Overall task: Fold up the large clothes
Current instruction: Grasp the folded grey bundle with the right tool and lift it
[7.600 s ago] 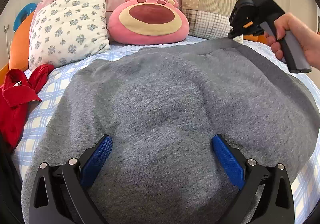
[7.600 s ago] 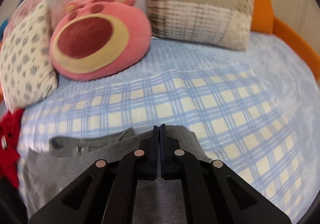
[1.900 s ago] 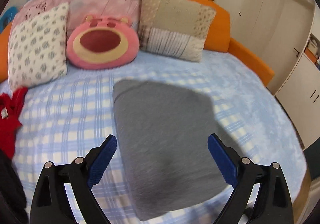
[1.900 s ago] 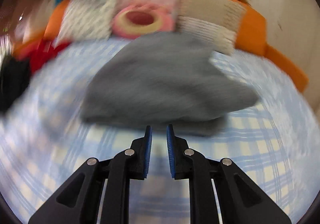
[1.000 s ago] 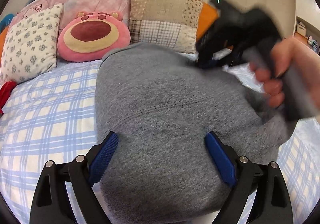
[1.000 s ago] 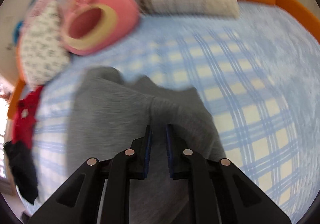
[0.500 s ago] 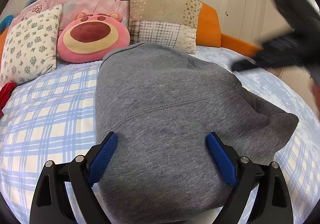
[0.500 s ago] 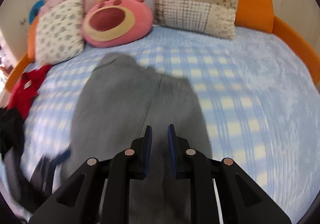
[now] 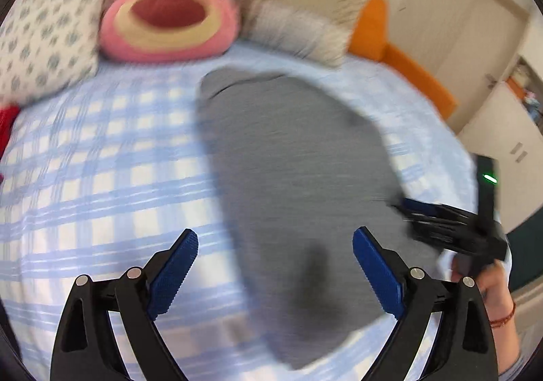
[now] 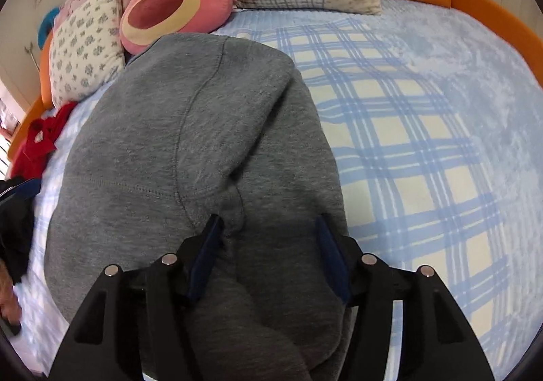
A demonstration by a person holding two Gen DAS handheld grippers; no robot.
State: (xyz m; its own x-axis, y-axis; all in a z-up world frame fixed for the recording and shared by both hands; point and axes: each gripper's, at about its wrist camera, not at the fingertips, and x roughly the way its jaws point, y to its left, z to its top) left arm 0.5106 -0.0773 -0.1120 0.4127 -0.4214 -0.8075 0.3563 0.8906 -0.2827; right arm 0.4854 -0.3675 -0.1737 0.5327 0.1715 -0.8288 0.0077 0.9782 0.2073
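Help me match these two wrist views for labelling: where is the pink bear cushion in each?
Left wrist: the bear cushion is blurred, upper left, beyond the grey garment.
Right wrist: the cushion is sharp, upper left, at the garment's far edge.
Shared landmark: the floral pillow lies just left of the cushion in both.

no readable text or labels anywhere.

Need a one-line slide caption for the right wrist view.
Right hand-held gripper opening over a folded grey sweatshirt lying on the blue plaid bedspread.
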